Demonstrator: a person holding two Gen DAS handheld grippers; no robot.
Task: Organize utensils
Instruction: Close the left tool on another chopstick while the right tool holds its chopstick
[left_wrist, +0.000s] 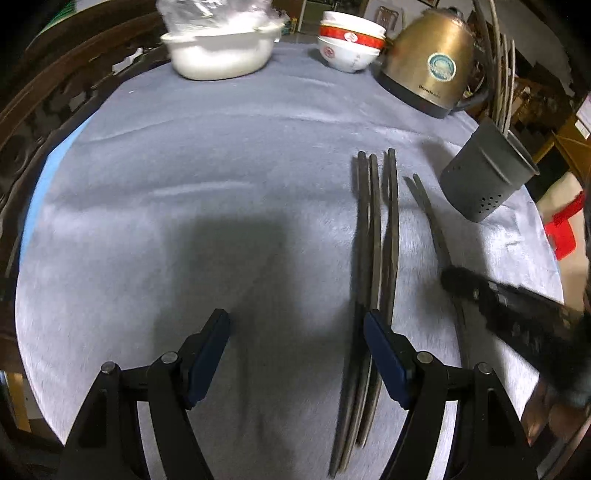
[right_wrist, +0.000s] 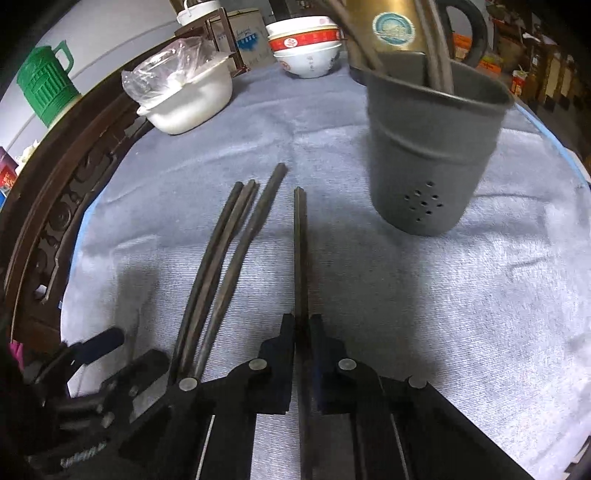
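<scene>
Several dark chopsticks (left_wrist: 373, 236) lie side by side on the grey cloth; they also show in the right wrist view (right_wrist: 221, 251). My right gripper (right_wrist: 302, 321) is shut on a pair of chopsticks (right_wrist: 300, 240) that points toward the grey utensil holder (right_wrist: 432, 147); the right gripper shows in the left wrist view (left_wrist: 517, 317) over that pair (left_wrist: 428, 206). The holder (left_wrist: 484, 173) stands upright with several chopsticks in it. My left gripper (left_wrist: 295, 325) is open and empty, its right finger just above the loose chopsticks.
A white basin with a plastic bag (left_wrist: 221, 51), stacked red-and-white bowls (left_wrist: 351, 40) and a gold kettle (left_wrist: 428, 62) stand at the table's far side. A green mug (right_wrist: 46, 88) sits off the table at left. A dark wooden rim (right_wrist: 44, 229) borders the left.
</scene>
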